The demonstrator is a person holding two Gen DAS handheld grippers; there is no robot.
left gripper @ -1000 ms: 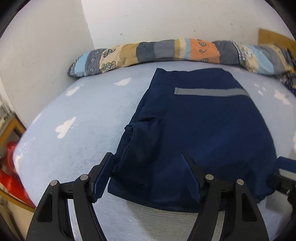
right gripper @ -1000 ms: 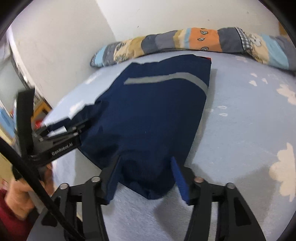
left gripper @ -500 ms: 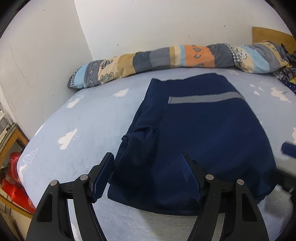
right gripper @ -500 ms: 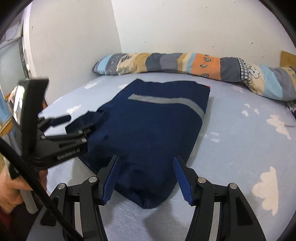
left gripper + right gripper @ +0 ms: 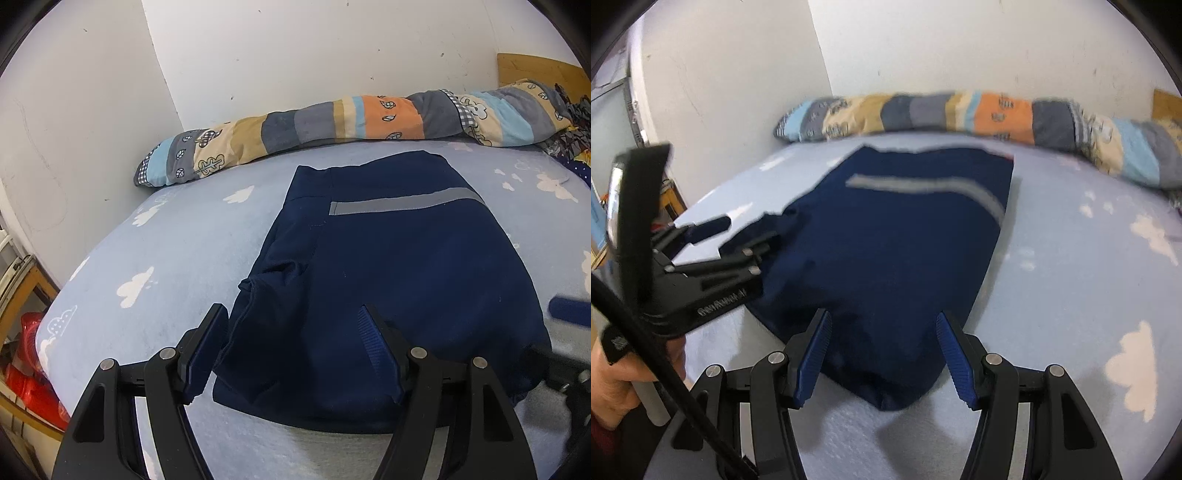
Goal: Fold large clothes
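A dark navy garment (image 5: 388, 280) with a grey reflective stripe (image 5: 402, 202) lies folded on a light blue bed sheet with white clouds (image 5: 166, 251). It also shows in the right wrist view (image 5: 897, 240). My left gripper (image 5: 295, 332) is open and empty, just above the garment's near left edge. My right gripper (image 5: 882, 332) is open and empty, above the garment's near right corner. The left gripper also shows in the right wrist view (image 5: 713, 240), held in a hand.
A long patchwork pillow (image 5: 351, 122) lies along the white wall at the far side. A wooden frame and a red object (image 5: 33, 369) sit beside the bed at the left. A wooden headboard (image 5: 535, 70) is at the far right.
Both grippers have pulled back and lifted slightly from the garment. The garment lies as before.
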